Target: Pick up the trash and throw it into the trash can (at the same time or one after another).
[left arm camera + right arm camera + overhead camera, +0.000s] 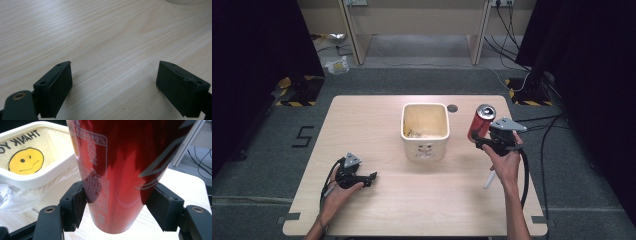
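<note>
On the table [377, 210] the bin [425, 131] sits mid-way, and just right of it the right gripper [481, 136] clamps a red can [481, 121], lifted and tilted. Left gripper [371, 176] rests wide open, holding nothing. The can's slick and gripped low, so it could slip or clip the rim.

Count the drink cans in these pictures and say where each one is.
1: a red can, clamped in the right hand-held gripper, lifted above the table, right of the cream bin. The bin's inside is partly hidden.
</note>
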`<state>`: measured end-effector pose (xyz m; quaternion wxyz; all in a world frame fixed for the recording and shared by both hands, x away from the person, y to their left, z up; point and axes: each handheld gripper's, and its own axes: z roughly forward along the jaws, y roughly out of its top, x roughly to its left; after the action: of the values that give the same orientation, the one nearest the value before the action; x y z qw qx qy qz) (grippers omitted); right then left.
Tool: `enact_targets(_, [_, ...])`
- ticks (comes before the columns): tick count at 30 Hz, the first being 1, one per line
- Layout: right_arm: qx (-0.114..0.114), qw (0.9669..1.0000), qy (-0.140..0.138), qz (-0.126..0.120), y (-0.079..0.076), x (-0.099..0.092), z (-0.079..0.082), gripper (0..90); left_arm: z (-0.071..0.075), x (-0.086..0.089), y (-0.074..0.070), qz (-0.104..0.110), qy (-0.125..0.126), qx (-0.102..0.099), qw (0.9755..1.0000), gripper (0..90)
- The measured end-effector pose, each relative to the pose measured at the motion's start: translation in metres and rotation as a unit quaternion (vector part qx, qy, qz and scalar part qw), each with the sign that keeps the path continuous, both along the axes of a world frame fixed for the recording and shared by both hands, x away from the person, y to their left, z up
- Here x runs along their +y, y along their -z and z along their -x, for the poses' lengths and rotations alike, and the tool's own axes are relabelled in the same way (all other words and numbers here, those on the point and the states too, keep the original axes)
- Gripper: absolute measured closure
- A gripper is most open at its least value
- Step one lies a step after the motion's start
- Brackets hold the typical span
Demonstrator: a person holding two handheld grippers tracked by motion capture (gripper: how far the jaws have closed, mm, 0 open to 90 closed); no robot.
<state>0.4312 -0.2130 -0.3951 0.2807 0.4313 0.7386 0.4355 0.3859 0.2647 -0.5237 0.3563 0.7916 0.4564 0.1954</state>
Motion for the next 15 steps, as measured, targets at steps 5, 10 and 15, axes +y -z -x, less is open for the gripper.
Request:
enact_targets(5, [-0.001,1.0,-0.005,0.001,-0.0034,0.0043,-0.0031,34.0,0.0,0.0,0.0,0.0,0.0,0.0,1.0,12.6])
enact_targets(10, [0.0,1.0,-0.007,0.002,-0.0051,0.0072,-0.006,34.0,0.0,0.0,0.0,0.0,0.0,0.0,1.0,12.6])
enact_targets(15, [-0.002,0.9999,-0.011,0.004,-0.0104,0.0102,-0.0095,34.0,0.0,-0.0001,0.0,0.0,0.0,0.0,1.0,12.6])
